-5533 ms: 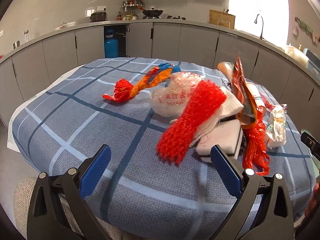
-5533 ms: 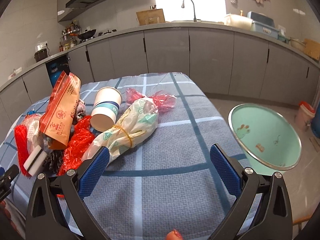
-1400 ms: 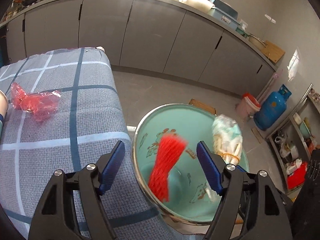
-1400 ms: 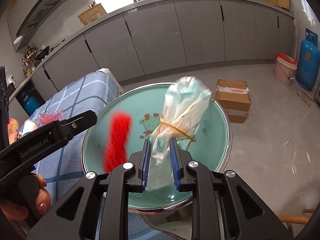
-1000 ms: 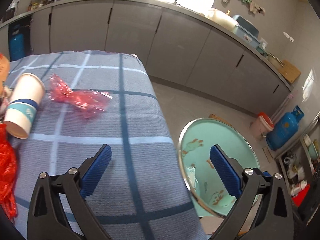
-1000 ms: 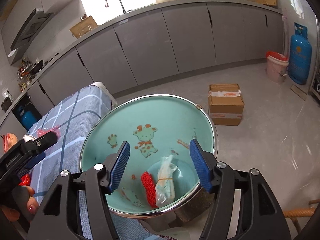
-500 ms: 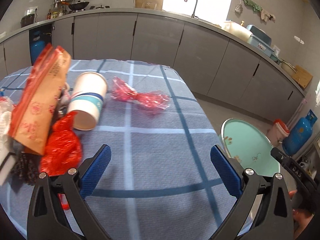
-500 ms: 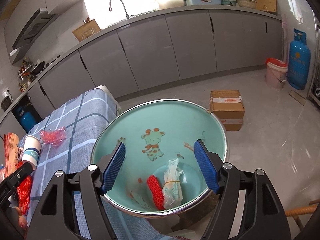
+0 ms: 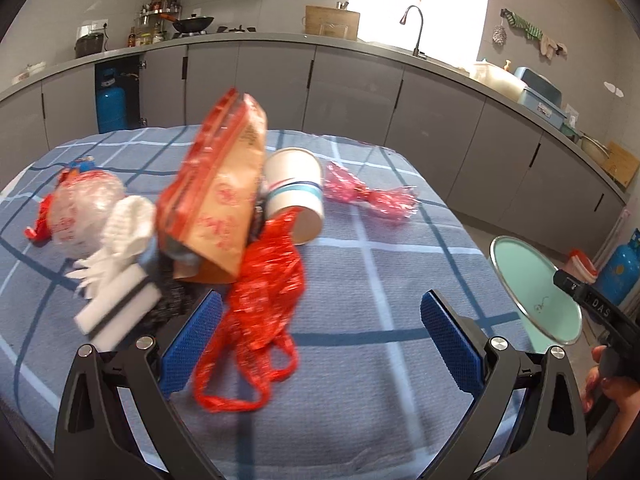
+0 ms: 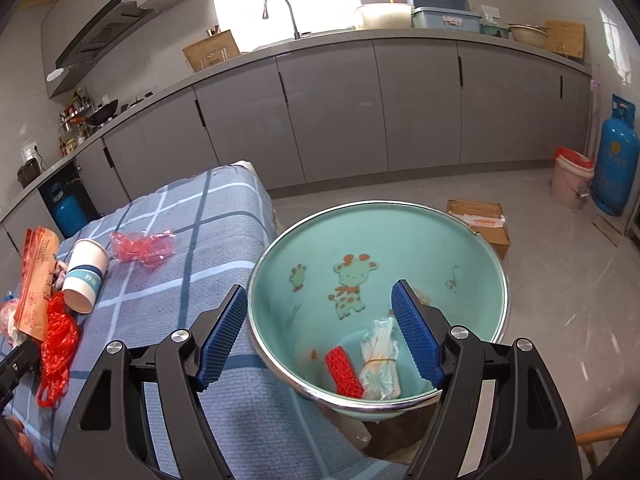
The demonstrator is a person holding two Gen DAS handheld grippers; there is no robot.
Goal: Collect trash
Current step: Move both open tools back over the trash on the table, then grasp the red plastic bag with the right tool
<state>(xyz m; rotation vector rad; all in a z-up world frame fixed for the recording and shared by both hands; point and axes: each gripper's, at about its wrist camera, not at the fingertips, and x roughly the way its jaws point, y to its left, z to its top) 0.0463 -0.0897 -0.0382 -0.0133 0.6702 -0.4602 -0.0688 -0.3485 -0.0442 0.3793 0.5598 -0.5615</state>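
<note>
Left gripper (image 9: pixel 320 336) gapes empty over the red net bag (image 9: pixel 260 300) on the checked table (image 9: pixel 400 272). Right gripper (image 10: pixel 320 336) — jaws just been opening, nothing between — hangs above the basin (image 10: pixel 400 232) (red mesh (image 10: pixel 344 372) inside).

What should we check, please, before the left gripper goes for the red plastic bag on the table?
1. Left gripper empty, fingers apart: ok.
2. Red plastic bag within the fingers' line: ok, lying just ahead, nearer the left finger.
3. Bag free of neighbours: not ok, its top runs up to the paper cup and the brown pouch.
4. Basin has room: ok, only the red mesh and tied clear bag inside.
5. Right gripper empty: ok, its fingers have just been opening, nothing between them.
</note>
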